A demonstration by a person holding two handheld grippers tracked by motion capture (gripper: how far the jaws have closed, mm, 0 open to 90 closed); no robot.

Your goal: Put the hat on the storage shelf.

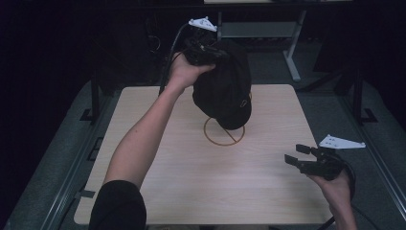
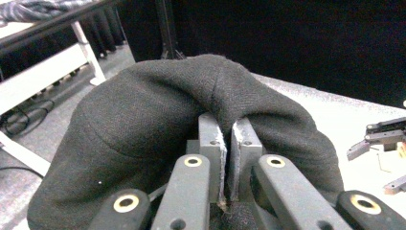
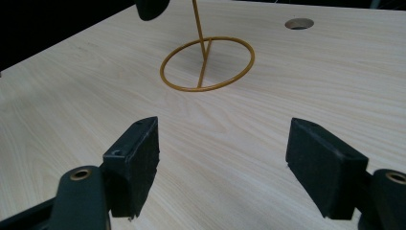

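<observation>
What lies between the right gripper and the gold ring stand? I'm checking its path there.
Bare tabletop: in the right gripper view, nothing lies between the open right gripper and the gold ring stand.

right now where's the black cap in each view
high view: black cap at upper centre, pinched by the left gripper, hanging over the gold ring stand.
left gripper view: its cloth spreads across the middle, a fold clamped between the jaws.
right gripper view: a dark bit at the top edge, likely its tip.
shared landmark: the wooden table.
</observation>
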